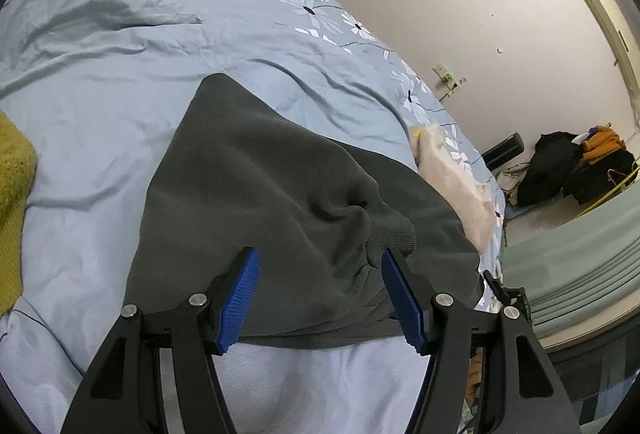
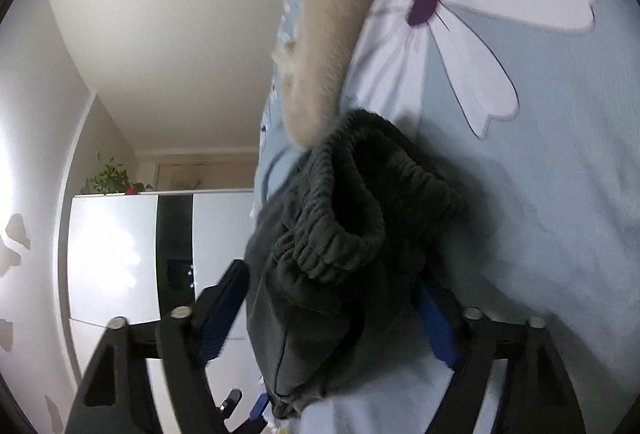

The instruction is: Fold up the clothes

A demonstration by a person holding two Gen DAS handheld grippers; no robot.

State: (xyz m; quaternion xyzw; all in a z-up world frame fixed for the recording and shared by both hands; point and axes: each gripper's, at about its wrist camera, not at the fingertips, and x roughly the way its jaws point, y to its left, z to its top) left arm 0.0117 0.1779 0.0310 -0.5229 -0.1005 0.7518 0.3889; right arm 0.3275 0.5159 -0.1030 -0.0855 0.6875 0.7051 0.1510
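Grey garment (image 1: 280,201) between open left tongs (image 1: 318,270)

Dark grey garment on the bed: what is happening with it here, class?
A person with a handheld gripper in each hand is folding a dark grey garment on a bed covered by a blue floral duvet. The left gripper is open, its fingers straddling the garment near a ribbed cuff. The right gripper has the elastic waistband bunched between its fingers. A fluffy cream item lies beside the garment.
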